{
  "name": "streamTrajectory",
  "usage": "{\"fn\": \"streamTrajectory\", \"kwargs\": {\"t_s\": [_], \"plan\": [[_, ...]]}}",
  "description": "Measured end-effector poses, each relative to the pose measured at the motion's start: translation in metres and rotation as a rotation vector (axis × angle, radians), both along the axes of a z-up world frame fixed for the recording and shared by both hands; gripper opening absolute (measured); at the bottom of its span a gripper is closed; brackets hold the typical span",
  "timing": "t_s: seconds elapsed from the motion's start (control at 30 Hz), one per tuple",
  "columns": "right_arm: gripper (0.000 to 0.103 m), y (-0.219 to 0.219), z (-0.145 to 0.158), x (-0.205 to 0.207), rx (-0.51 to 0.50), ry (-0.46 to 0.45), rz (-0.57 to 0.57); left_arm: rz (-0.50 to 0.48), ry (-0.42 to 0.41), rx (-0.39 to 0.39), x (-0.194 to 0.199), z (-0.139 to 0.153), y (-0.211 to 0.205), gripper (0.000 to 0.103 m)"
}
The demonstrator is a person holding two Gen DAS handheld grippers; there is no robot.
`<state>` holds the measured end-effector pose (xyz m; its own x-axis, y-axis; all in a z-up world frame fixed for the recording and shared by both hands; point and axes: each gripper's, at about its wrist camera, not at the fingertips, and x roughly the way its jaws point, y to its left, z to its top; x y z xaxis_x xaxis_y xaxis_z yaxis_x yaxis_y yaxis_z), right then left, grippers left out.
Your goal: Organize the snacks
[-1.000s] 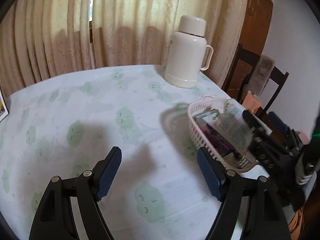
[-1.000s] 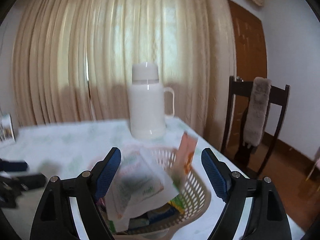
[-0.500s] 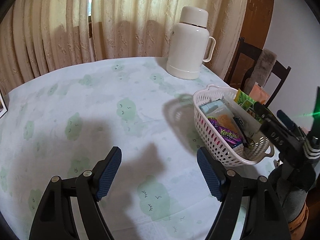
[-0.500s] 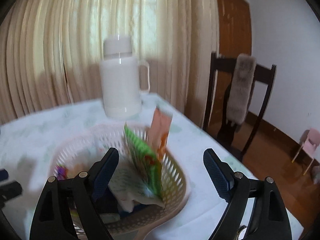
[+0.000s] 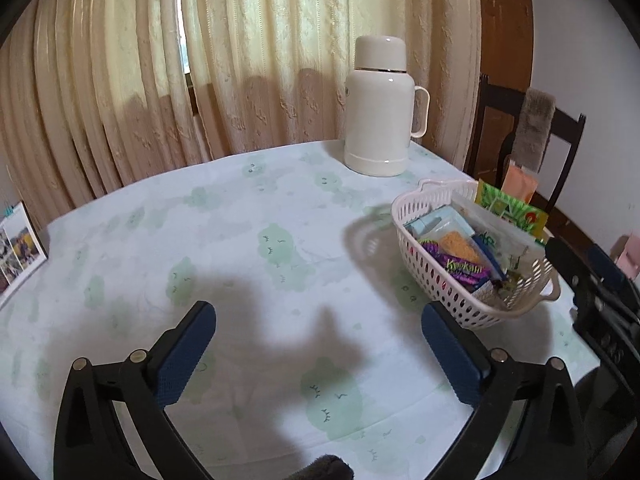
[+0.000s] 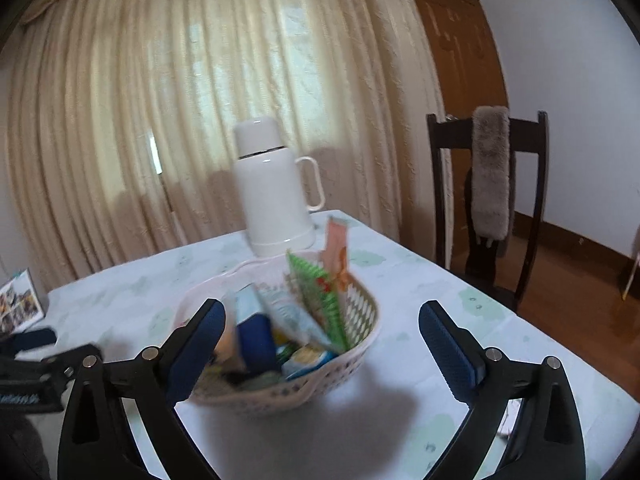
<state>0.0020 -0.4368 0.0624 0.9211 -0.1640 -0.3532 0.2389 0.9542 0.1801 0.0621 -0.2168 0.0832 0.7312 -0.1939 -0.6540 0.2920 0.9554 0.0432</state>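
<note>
A white plastic basket [image 5: 430, 280] stands at the right of the table, full of snack packets: a purple one [image 5: 460, 270], a green one [image 5: 510, 208] and an orange one [image 5: 520, 184] upright at its far side. In the right wrist view the basket [image 6: 360, 344] lies just ahead of the fingers, blurred. My left gripper [image 5: 318, 340] is open and empty above bare tablecloth, left of the basket. My right gripper [image 6: 322, 336] is open and empty, just in front of and above the basket; it shows in the left wrist view [image 5: 588, 280] at the right edge.
A white thermos jug [image 5: 378, 108] stands behind the basket near the curtain. A photo card [image 5: 18, 250] stands at the table's left edge. A dark wooden chair [image 6: 488, 200] with a grey fur cover stands beyond the table's right side.
The right gripper let a pale packet drop into the basket and drew back, open. The left gripper has stayed open and shifted slightly.
</note>
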Motion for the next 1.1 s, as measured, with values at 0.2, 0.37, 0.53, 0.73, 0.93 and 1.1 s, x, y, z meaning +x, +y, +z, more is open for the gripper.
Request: {"fn": "streamTrajectory", "kwargs": {"t_s": [0.2, 0.37, 0.53, 0.73, 0.93, 1.1], "plan": [[0.098, 0.018, -0.007, -0.002, -0.073, 0.056, 0.025, 0.044, -0.032, 0.042, -0.001, -0.001, -0.001, 0.102], [0.1, 0.018, -0.007, -0.003, -0.085, 0.059, 0.008, 0.048, -0.038, 0.051, -0.001, -0.002, 0.0, 0.102], [0.1, 0.018, -0.007, -0.002, -0.095, 0.064, -0.003, 0.04, -0.044, 0.07, -0.003, -0.004, -0.004, 0.102], [0.1, 0.024, -0.005, -0.003, -0.131, 0.058, -0.007, 0.037, -0.083, 0.099, -0.009, -0.003, -0.008, 0.102], [0.1, 0.025, -0.005, -0.003, -0.13, 0.059, -0.008, 0.035, -0.084, 0.101, -0.01, -0.003, -0.009, 0.102], [0.1, 0.025, -0.005, -0.003, -0.133, 0.059, -0.009, 0.031, -0.088, 0.103, -0.01, -0.003, -0.01, 0.102]]}}
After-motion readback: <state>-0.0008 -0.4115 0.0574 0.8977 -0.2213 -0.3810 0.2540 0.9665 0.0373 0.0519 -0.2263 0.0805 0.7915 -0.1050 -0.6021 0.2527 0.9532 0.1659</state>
